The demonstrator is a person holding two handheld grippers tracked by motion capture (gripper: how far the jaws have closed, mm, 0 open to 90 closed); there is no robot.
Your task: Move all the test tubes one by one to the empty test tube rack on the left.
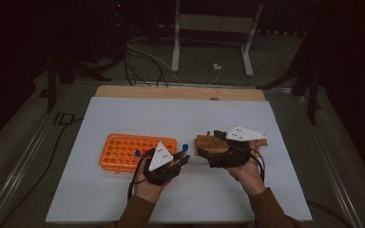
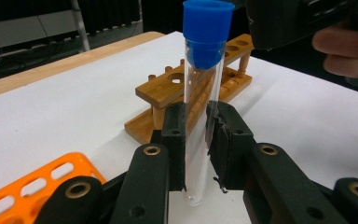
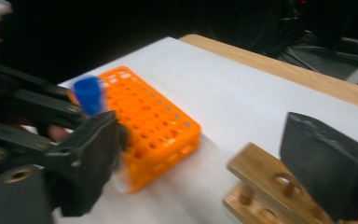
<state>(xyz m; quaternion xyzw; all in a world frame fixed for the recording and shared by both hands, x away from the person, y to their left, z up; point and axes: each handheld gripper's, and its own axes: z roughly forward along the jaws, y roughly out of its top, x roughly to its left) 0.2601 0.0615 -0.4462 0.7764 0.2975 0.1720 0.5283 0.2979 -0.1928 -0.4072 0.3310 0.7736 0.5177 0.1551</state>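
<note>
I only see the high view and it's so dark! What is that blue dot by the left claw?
Observer: It's the blue cap on a clear test tube. The left claw is shut on the tube's lower part and holds it upright.
Operator: Is there anything inside it?
Observer: No liquid shows through the tube in the left gripper view, so it looks empty.
Operator: And is the right claw grabbing something?
Observer: In the right gripper view the right claw has its jaws wide apart, with the end of the wooden test tube rack between them.
</note>
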